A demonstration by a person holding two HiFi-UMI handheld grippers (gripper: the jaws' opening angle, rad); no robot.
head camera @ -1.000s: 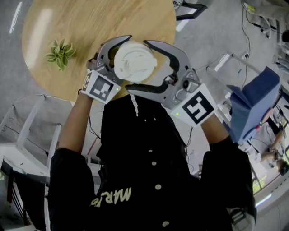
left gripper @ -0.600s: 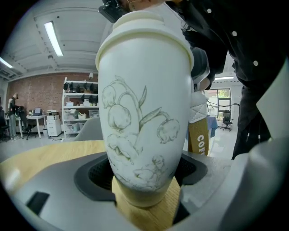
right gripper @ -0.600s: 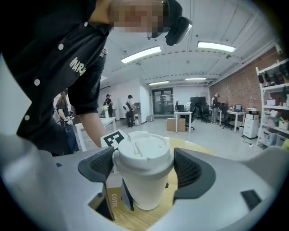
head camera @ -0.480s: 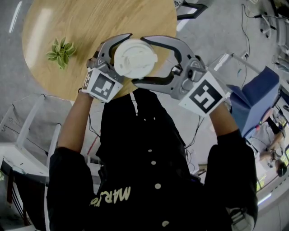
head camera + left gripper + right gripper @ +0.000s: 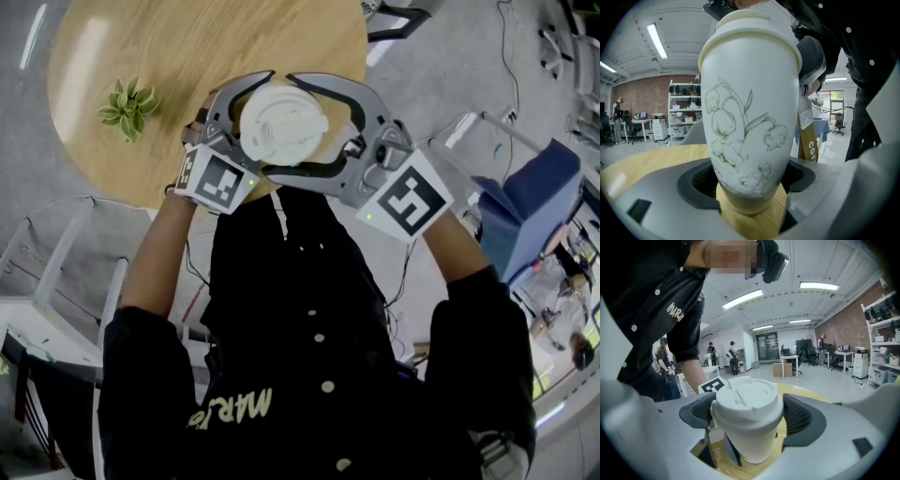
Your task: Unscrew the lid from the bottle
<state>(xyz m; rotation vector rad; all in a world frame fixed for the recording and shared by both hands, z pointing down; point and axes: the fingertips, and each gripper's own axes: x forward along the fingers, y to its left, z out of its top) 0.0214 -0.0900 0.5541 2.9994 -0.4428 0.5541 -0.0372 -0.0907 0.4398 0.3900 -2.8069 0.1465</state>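
Legible on a tan paper strip [image 5: 811,145] hanging just beside the white tapered bottle [image 5: 750,117]: "COF" in white capitals, running down the strip, rest cut off. Across the black jacket [image 5: 309,375], seen upside down from the head view: pale letters "MAR", remainder lost in a fold. On the bottle's body, a fine line drawing of drooping bell flowers on curved stems.

Long axis vertical, upright, white plastic lid [image 5: 747,401] uppermost and facing the head camera, raised sip tab on top. Widest at the shoulder, narrowing to a tan foot. Placed over the near edge of the round wooden table [image 5: 187,47], in front of the chest, well apart from the small green plant [image 5: 124,108]. Resting on the wood or lifted just clear of it: cannot tell.

Left gripper [image 5: 750,187] clamped on the narrow lower body, dark ribbed pads pressed to both sides just above the foot.

Right gripper [image 5: 747,418] set around the lid from above, jaws wide and opening, lid between the pads with a sliver of gap on one side, not gripped.
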